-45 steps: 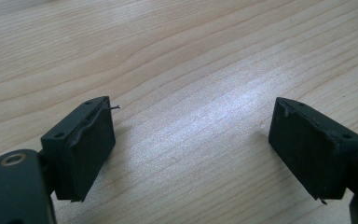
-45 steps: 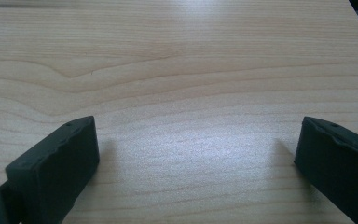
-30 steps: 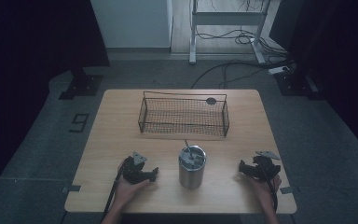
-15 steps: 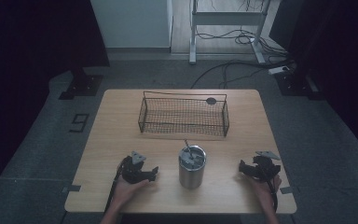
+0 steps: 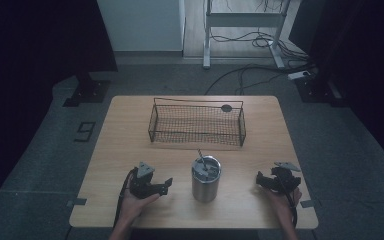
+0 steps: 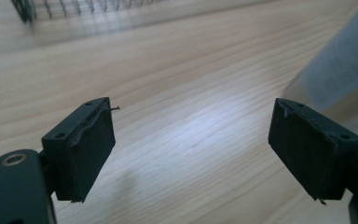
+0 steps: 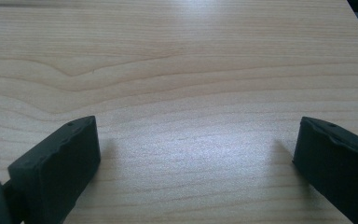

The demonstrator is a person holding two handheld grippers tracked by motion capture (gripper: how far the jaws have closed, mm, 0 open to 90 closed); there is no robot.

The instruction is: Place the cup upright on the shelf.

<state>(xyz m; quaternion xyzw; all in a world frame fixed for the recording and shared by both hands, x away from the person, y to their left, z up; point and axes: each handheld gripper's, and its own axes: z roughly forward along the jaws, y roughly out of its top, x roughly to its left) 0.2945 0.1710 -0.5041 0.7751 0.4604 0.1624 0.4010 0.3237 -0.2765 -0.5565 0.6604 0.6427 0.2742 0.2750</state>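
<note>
Between your hands on the near bench [image 5: 130, 145], the steel cup [image 5: 206, 179] stands upright; both hand-held grippers, left [image 5: 166, 184] and right [image 5: 260, 180], gape empty. A hasty sideways reach could topple it.

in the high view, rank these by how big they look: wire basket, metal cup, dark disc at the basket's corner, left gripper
1. wire basket, by far the widest.
2. metal cup and left gripper: they look about alike, so I won't rank them.
3. dark disc, clearly the smallest.
</note>
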